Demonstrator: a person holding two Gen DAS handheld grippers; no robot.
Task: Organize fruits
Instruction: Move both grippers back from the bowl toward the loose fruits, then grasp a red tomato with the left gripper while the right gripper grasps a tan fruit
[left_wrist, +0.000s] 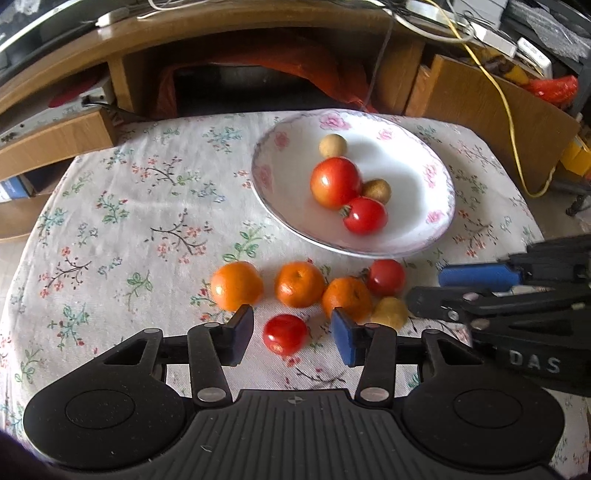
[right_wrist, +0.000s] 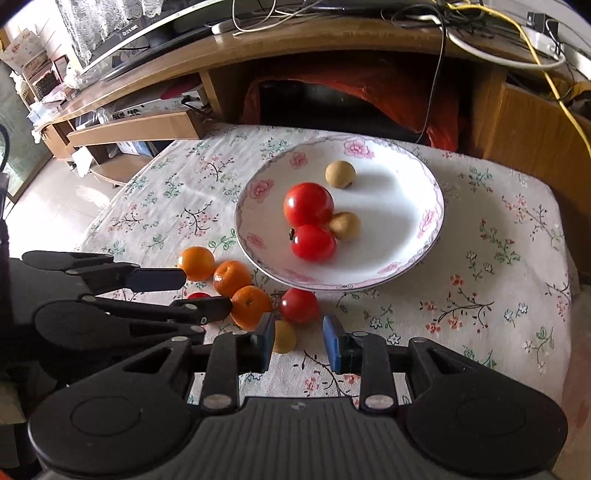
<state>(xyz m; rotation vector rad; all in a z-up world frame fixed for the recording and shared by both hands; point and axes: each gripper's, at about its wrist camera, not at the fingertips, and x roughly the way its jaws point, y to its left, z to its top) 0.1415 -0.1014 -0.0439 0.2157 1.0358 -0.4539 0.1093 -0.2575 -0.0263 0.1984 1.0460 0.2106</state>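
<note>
A white floral plate (left_wrist: 439, 173) (right_wrist: 399, 192) holds two red tomatoes (left_wrist: 335, 181) (right_wrist: 308, 205) and two small tan fruits (left_wrist: 332, 145) (right_wrist: 340, 173). On the cloth in front of it lie three oranges (left_wrist: 236, 285) (right_wrist: 251, 306), two red tomatoes (left_wrist: 285, 334) (left_wrist: 385, 277) (right_wrist: 299, 305) and a yellowish fruit (left_wrist: 389, 313) (right_wrist: 285, 336). My left gripper (left_wrist: 291, 334) is open, its jaws either side of the near tomato. My right gripper (right_wrist: 299, 345) is open, just short of the yellowish fruit and a tomato; it also shows in the left wrist view (left_wrist: 428, 290).
The table has a floral cloth (left_wrist: 129, 221) (right_wrist: 498, 258). Behind it stands a wooden TV cabinet (left_wrist: 229, 40) (right_wrist: 332, 40) with cables and an orange cloth. The table's edges fall away at left and right.
</note>
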